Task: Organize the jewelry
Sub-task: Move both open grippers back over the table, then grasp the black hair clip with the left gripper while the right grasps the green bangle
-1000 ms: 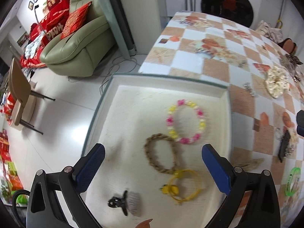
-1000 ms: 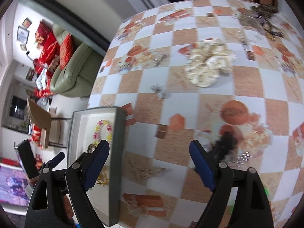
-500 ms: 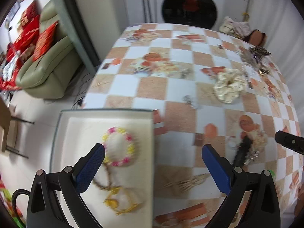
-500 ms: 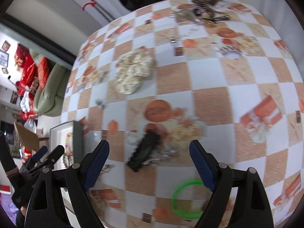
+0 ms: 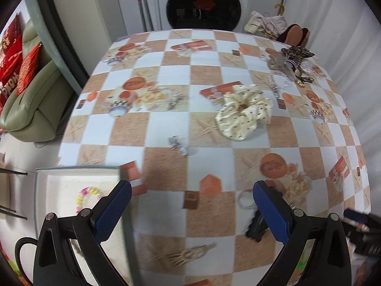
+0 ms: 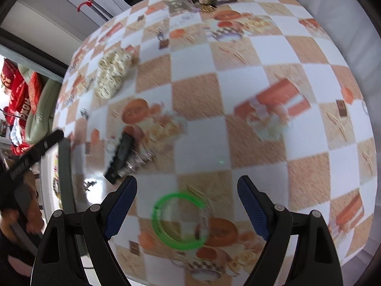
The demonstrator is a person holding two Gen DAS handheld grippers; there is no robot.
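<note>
My left gripper (image 5: 190, 205) is open and empty above the checked tablecloth, to the right of the white tray (image 5: 59, 174), which holds a pink-and-yellow bead bracelet (image 5: 88, 196). My right gripper (image 6: 187, 202) is open and empty, hovering over a green bangle (image 6: 178, 219) that lies between its fingers. A black hair comb with sparkly trim (image 6: 122, 153) lies left of it and also shows in the left wrist view (image 5: 257, 224). A cream dotted scrunchie (image 5: 243, 114) lies mid-table; it shows in the right wrist view too (image 6: 114, 71).
A heap of jewelry and a leopard-print bow (image 5: 290, 64) sits at the far right corner. Small silver clips (image 5: 177, 144) lie mid-table. The tray's grey rim (image 6: 65, 178) stands at the table's left edge. A washing machine (image 5: 202, 4) stands beyond the table.
The left gripper has swung right, off the tray and over the tablecloth. The right gripper has moved right and forward, from the tray's edge to above the green bangle. Both stayed open.
</note>
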